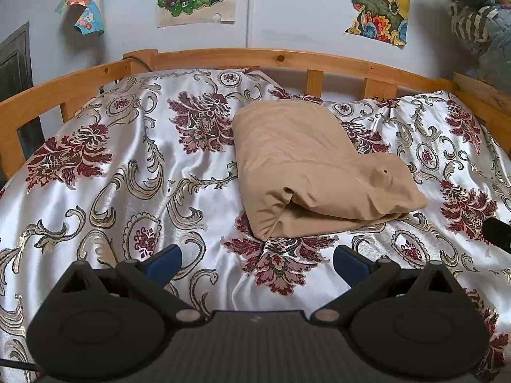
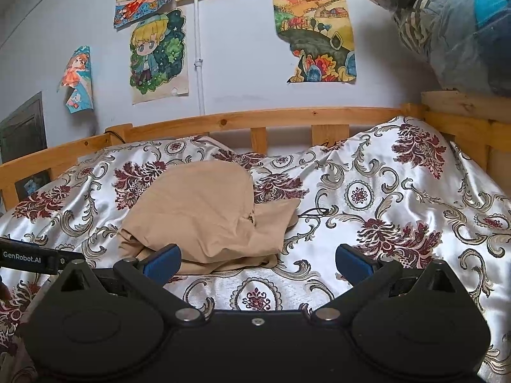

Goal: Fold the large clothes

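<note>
Garment lies folded into a compact tan bundle on the bedspread. Left gripper and right gripper hover short of it, jaws spread wide, holding nothing. Folding appears essentially complete.

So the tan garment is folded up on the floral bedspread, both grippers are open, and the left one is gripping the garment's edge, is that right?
Not quite. The left gripper grips nothing: the left wrist view shows its jaws wide open above the floral bedspread, short of the tan garment. The rest holds: the garment lies folded on the bedspread, and the right gripper is open too.
</note>
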Available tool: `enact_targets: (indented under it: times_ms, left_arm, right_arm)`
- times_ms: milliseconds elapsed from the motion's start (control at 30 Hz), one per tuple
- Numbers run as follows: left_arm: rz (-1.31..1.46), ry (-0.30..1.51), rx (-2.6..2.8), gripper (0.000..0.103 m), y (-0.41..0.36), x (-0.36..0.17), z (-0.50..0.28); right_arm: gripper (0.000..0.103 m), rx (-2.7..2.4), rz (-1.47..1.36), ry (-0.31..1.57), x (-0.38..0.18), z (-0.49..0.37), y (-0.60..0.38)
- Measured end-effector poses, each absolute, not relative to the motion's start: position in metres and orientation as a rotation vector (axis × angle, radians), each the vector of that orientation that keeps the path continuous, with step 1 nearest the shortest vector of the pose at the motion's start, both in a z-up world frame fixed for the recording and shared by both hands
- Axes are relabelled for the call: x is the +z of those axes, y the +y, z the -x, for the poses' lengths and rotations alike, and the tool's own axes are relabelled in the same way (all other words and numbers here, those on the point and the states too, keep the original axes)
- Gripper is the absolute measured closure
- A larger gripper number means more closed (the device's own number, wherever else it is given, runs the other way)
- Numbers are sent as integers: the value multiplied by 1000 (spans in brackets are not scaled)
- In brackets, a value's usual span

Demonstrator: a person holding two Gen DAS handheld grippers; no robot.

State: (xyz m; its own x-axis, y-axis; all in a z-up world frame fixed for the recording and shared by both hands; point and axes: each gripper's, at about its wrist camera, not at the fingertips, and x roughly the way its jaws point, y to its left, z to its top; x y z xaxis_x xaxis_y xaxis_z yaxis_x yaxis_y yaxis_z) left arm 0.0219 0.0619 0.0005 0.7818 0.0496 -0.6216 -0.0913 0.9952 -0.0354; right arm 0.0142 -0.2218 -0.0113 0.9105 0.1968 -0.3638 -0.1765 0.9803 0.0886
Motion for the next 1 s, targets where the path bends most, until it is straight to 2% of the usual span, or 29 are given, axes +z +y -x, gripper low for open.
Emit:
enact_targets:
  times_ms: [1000]
  left_arm:
    - [31, 742, 143, 1, 64, -5, -26]
  right_arm:
    - [1, 180, -44, 412, -20, -17, -221]
